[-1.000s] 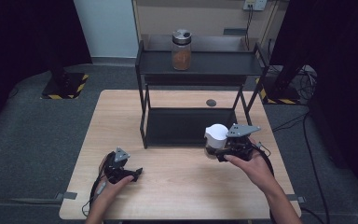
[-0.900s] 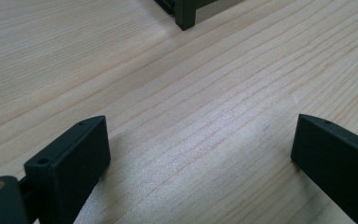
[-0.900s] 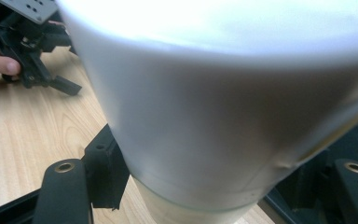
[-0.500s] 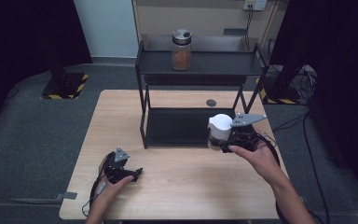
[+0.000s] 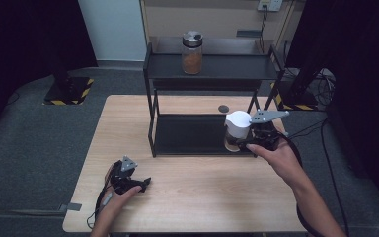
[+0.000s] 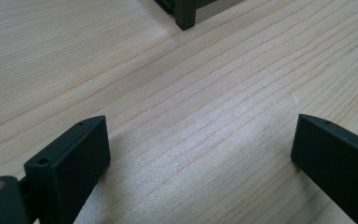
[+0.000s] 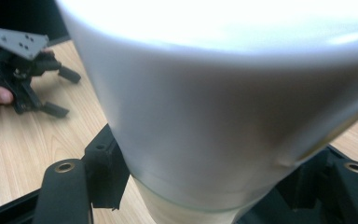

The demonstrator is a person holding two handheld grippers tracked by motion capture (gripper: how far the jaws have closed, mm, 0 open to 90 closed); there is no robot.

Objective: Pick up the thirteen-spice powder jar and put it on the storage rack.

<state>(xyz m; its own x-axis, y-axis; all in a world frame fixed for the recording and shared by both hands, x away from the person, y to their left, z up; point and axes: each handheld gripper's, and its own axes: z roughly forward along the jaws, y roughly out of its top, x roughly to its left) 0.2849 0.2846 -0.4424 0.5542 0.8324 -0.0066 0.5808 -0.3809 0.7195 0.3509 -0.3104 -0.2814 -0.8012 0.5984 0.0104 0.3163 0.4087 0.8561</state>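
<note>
right gripper (image 5: 242,143) is clamped on the white-lidded jar (image 5: 238,129), held above the desk (image 5: 202,197) beside the rack (image 5: 202,133); left gripper (image 5: 137,183) rests open. i fear the jar strikes the rack's shelf edge and slips.

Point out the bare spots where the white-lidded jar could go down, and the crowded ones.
Free: the top shelf either side of the brown jar; the lower shelf left of the white-lidded jar, held in the right tool; the table between both hands. Crowded: the front-left corner, where the left tool rests open, and by the small dark disc.
</note>
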